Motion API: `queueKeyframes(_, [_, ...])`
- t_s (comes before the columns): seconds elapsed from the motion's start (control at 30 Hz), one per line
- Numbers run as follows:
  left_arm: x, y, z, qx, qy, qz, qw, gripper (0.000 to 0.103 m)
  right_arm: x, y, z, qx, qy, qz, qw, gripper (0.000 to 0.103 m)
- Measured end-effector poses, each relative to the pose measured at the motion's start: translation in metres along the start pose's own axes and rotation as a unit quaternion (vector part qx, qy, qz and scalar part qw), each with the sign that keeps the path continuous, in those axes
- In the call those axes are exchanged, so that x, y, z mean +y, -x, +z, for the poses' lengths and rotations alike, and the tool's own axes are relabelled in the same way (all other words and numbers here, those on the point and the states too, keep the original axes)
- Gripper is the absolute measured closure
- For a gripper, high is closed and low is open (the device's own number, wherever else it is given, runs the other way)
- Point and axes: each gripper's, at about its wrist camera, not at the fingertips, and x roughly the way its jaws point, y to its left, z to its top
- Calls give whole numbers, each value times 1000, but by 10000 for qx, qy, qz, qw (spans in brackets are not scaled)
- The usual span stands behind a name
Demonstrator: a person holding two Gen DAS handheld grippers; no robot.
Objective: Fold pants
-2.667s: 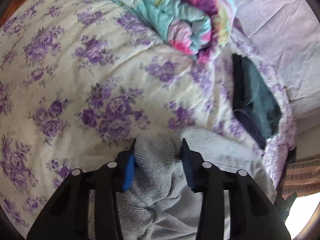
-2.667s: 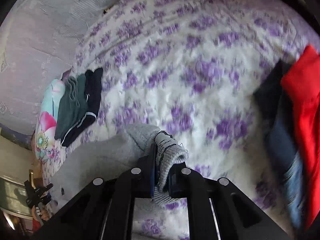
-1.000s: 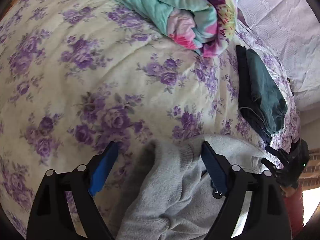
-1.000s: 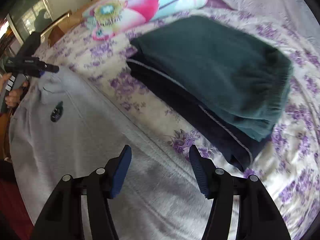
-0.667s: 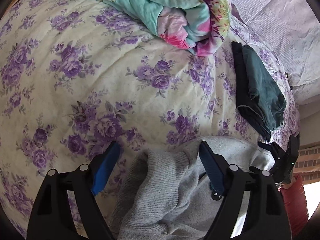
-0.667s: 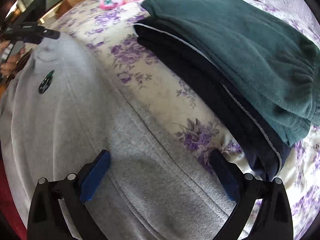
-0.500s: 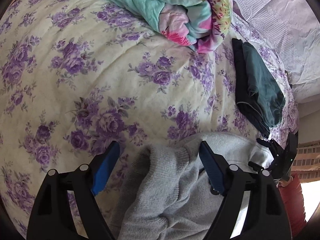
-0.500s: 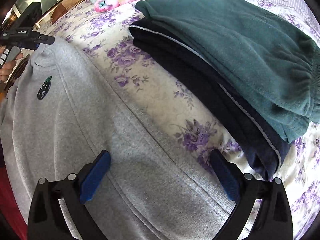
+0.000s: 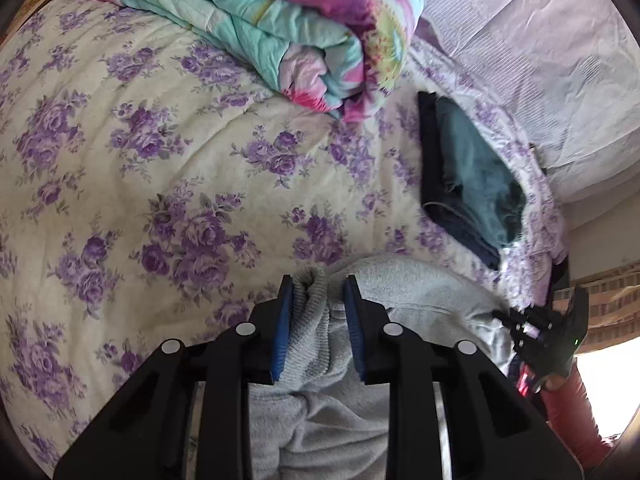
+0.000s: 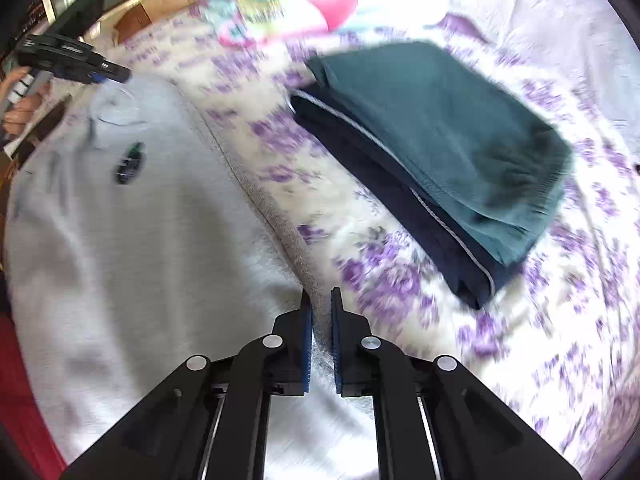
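Grey knit sweatpants (image 10: 132, 240) lie spread on the cream bedspread printed with purple roses (image 9: 160, 168), one broad panel flat and unfolded in the right wrist view; judged from this, at most a first fold is made and the main folds remain. The left gripper (image 9: 318, 308) is clenched on a bunched ribbed cuff or hem of the sweatpants, which rises between its blue pads (image 9: 283, 332). The right gripper (image 10: 321, 320) is clamped on the ribbed side edge of the same garment, its jaws nearly together with the grey band between them. A folded pile of dark green and navy trousers (image 10: 452, 160) lies beside the sweatpants, apart from both grippers. A rolled turquoise and pink quilt (image 9: 288, 28) rests farther up the bed.
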Motion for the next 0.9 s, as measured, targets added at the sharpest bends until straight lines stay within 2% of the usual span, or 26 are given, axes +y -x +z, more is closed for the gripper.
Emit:
queueKeyframes(0.13, [0,22,-13,-133,-28,-306,9994,79,43,45,-30,-316,-67,-91,9994,95])
queueKeyframes(0.2, [0,31,-23,-138,-13,-413,9990,73,63,65,-52,-383,-83,-127,9991,95])
queueKeyframes(0.27, [6,41,-35,-143,173,-267,9994,38,84,71,-71,-365,-245,-42,9990,95])
queueKeyframes(0.3, [10,45,-41,-142,309,-310,9989,34,92,71,-81,-329,-360,2,9988,95])
queueKeyframes(0.43, [20,57,-66,74,996,-1161,9882,33,116,70,-105,-201,-726,125,9971,95])
queueKeyframes(0.5, [11,55,-74,231,1070,-1249,9861,33,125,68,-110,-163,-757,95,9970,95])
queueKeyframes(0.57, [-3,46,-80,434,980,-1060,9886,33,131,69,-113,-174,-805,48,9966,95])
queueKeyframes(0.6, [-9,40,-82,467,934,-964,9899,34,131,70,-114,-200,-866,37,9960,95])
queueKeyframes(0.63, [-11,35,-82,461,912,-874,9909,42,132,70,-115,-227,-901,23,9957,95])
queueKeyframes(0.67, [-13,29,-82,470,927,-822,9912,55,132,73,-116,-262,-939,3,9952,95])
queueKeyframes(0.7, [-12,25,-83,503,990,-898,9898,62,132,75,-117,-298,-971,-22,9948,95])
queueKeyframes(0.73, [-10,22,-83,530,1073,-1010,9877,77,134,78,-117,-330,-977,-49,9947,95])
queueKeyframes(0.77, [-11,22,-84,534,1111,-1131,9859,86,136,80,-118,-357,-965,-85,9947,95])
queueKeyframes(0.9, [-20,40,-91,402,617,-1123,9909,88,143,95,-122,-447,-994,-91,9940,95])
